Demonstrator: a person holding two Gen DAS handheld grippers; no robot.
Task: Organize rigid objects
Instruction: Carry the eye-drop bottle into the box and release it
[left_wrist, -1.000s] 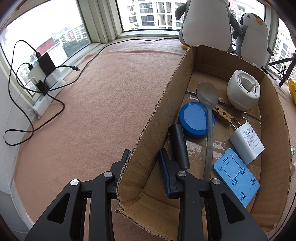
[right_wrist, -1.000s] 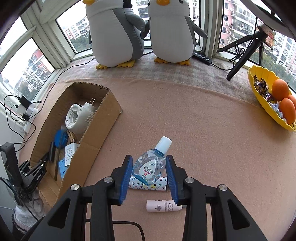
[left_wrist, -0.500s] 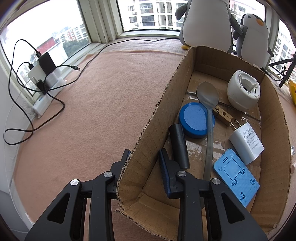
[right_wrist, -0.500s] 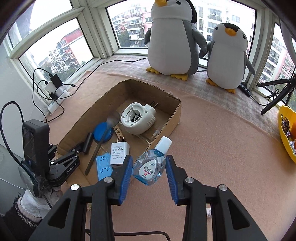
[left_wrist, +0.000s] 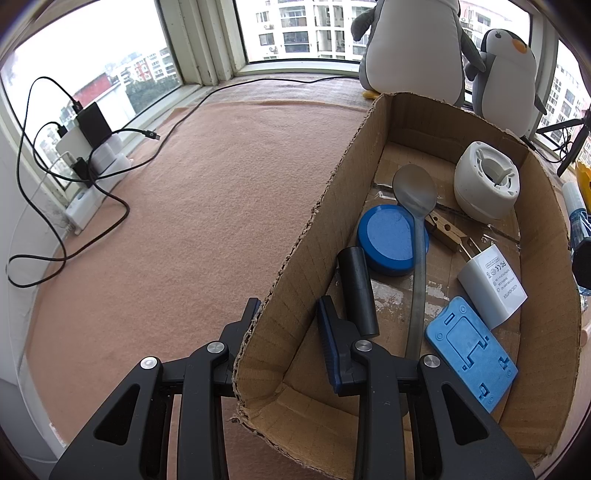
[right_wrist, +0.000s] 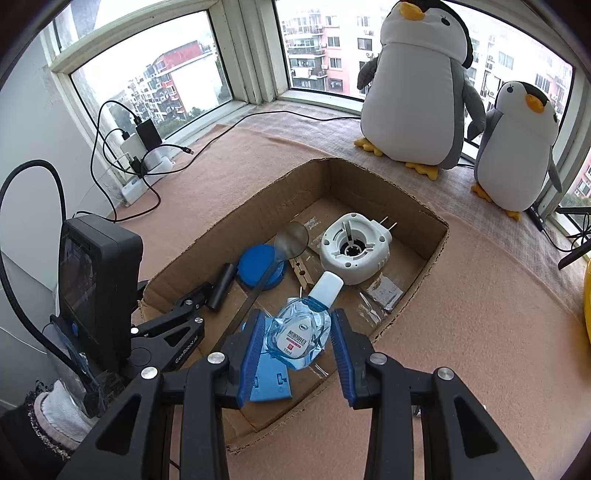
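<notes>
My right gripper (right_wrist: 297, 334) is shut on a clear blue eye-drop bottle (right_wrist: 301, 332) with a white cap, held above the near part of an open cardboard box (right_wrist: 432, 254). My left gripper (left_wrist: 286, 319) straddles the box's left wall (left_wrist: 295, 266), one finger outside and one inside, holding it. In the box lie a black cylinder (left_wrist: 357, 291), a blue round lid (left_wrist: 388, 245), a spoon (left_wrist: 415, 192), a white round device (left_wrist: 485, 184), a white charger (left_wrist: 493, 284) and a blue flat holder (left_wrist: 471, 352).
Two plush penguins (right_wrist: 417, 88) stand behind the box by the window. A power strip with chargers and black cables (left_wrist: 88, 147) lies at the far left. A tripod leg (right_wrist: 574, 251) and a yellow bowl edge (right_wrist: 587, 295) are at the right.
My right gripper has lifted the eye-drop bottle off the cloth and carried it left, over the box. My left gripper has stayed on the box wall.
</notes>
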